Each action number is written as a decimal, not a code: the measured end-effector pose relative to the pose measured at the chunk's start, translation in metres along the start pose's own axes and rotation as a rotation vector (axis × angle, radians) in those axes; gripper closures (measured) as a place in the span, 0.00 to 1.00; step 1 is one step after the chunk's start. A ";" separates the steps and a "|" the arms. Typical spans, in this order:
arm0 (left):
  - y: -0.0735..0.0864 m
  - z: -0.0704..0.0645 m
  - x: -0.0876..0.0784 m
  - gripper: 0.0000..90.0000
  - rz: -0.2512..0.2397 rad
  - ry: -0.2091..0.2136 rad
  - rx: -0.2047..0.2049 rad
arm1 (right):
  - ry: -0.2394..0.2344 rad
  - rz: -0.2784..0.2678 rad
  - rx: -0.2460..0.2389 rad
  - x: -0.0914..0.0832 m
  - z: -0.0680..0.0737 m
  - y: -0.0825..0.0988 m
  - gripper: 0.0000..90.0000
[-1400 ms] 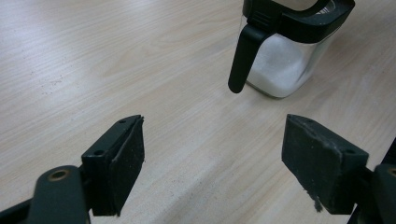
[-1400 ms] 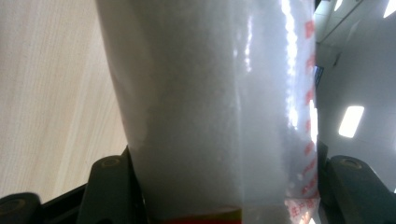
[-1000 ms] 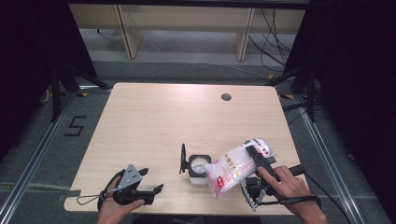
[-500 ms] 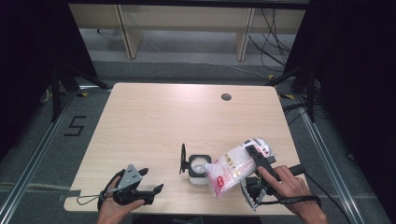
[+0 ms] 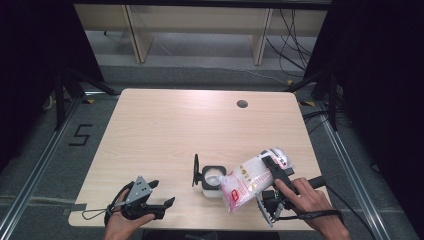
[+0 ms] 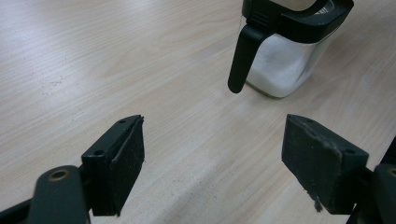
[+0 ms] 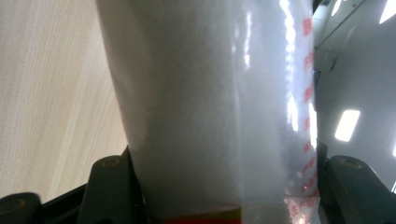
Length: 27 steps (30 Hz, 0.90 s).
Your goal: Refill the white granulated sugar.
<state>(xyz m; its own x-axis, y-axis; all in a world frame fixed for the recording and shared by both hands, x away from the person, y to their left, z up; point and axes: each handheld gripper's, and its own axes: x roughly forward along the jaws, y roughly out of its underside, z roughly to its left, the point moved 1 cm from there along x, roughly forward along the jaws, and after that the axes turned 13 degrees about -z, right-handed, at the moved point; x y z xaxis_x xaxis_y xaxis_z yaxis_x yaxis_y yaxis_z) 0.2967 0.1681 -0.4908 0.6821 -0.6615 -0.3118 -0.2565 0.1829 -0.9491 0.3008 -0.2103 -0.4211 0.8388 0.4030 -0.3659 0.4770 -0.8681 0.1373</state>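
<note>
On pale wooden table (image 5: 165, 130): glass jar (image 5: 211, 181) of white granules, lid flipped open. Right gripper (image 5: 272, 172) pinching tilted bag (image 5: 250, 177), mouth at jar. Left gripper (image 5: 162, 195) spread, empty, near front edge.

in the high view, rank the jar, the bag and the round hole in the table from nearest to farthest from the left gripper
1. The jar, with its lid flipped open, right of the left gripper near the front edge.
2. The bag of white grains, just beyond the jar, tilted over it in the right gripper.
3. The round hole, far back on the right.
</note>
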 end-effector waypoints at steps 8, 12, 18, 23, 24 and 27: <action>0.001 -0.001 0.000 0.23 0.005 -0.003 -0.014 | 0.012 0.002 -0.004 -0.001 0.000 0.001 0.47; 0.000 -0.001 0.000 0.23 0.006 -0.001 -0.014 | 0.016 0.007 -0.003 -0.002 -0.001 0.001 0.47; 0.000 -0.001 0.000 0.23 0.010 -0.001 -0.008 | 0.018 0.010 -0.024 -0.002 -0.002 0.001 0.47; 0.000 0.000 0.000 0.23 0.011 0.006 0.013 | 0.022 0.006 -0.021 -0.001 -0.001 0.000 0.47; 0.000 0.000 0.000 0.23 0.011 0.006 0.013 | 0.004 0.019 -0.022 -0.002 -0.002 0.000 0.47; 0.000 0.000 0.000 0.23 0.012 0.007 0.015 | 0.014 0.006 -0.027 -0.001 -0.004 -0.001 0.47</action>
<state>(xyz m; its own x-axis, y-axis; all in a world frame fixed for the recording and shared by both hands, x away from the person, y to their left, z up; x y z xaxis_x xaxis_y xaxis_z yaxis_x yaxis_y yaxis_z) 0.2965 0.1683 -0.4903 0.6743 -0.6643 -0.3225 -0.2542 0.2012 -0.9460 0.2999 -0.2089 -0.4175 0.8450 0.4025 -0.3520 0.4791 -0.8623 0.1641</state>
